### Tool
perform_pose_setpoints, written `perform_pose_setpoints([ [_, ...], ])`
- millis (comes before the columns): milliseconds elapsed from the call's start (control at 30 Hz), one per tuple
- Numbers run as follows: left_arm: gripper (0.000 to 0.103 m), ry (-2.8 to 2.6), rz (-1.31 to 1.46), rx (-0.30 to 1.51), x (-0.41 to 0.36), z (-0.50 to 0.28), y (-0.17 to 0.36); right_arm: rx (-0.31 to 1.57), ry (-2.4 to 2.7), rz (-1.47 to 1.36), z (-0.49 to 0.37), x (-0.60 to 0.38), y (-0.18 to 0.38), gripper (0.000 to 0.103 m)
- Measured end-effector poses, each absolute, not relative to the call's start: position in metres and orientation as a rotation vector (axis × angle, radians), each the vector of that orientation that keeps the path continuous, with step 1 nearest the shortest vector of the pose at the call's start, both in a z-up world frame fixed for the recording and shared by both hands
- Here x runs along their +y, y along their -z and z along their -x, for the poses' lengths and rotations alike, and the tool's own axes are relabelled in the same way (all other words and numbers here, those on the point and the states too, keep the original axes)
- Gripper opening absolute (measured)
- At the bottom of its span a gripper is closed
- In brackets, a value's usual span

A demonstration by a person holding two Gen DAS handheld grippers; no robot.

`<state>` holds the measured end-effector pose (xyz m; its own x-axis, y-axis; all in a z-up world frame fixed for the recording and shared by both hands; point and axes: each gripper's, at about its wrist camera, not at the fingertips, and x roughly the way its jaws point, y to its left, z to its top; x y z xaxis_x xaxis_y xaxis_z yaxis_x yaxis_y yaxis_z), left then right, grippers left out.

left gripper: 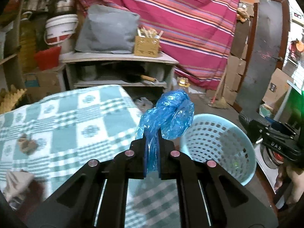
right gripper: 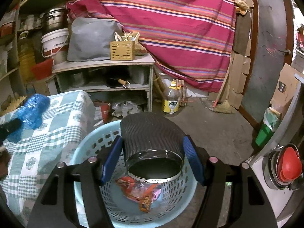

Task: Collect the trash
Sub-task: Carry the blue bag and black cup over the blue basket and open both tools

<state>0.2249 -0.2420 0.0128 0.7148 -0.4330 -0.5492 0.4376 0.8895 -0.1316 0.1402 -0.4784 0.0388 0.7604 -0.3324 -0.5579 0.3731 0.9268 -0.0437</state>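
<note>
Left wrist view: left gripper [left gripper: 152,136] clamped on blue plastic bag [left gripper: 167,115], over the table [left gripper: 66,117] right edge; basket [left gripper: 245,144] just right, below. Right wrist view: right gripper [right gripper: 153,152], jaws closed around black ribbed container [right gripper: 150,133], directly above basket [right gripper: 91,138]; wrappers [right gripper: 140,191] inside.

Striped curtain [right gripper: 171,19] behind cluttered shelf [right gripper: 102,64]

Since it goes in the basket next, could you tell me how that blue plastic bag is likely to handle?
The blue plastic bag looks thin and crumpled, so probably floppy and very light. Pinched in the left gripper, it bulges loosely above, so it may drift on release.
</note>
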Motion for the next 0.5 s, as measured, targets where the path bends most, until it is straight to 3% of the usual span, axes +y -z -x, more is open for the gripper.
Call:
perform_pose_setpoints([
  [433, 0.006, 0.617, -0.080, 0.656, -0.328, -0.227, 0.010, 0.601, 0.417, -0.139, -0.130, -0.508, -0.033, 0.065],
  [500, 0.010, 0.632, -0.090, 0.654, -0.335, -0.225, 0.011, 0.599, 0.415, -0.144, -0.130, -0.509, -0.033, 0.065],
])
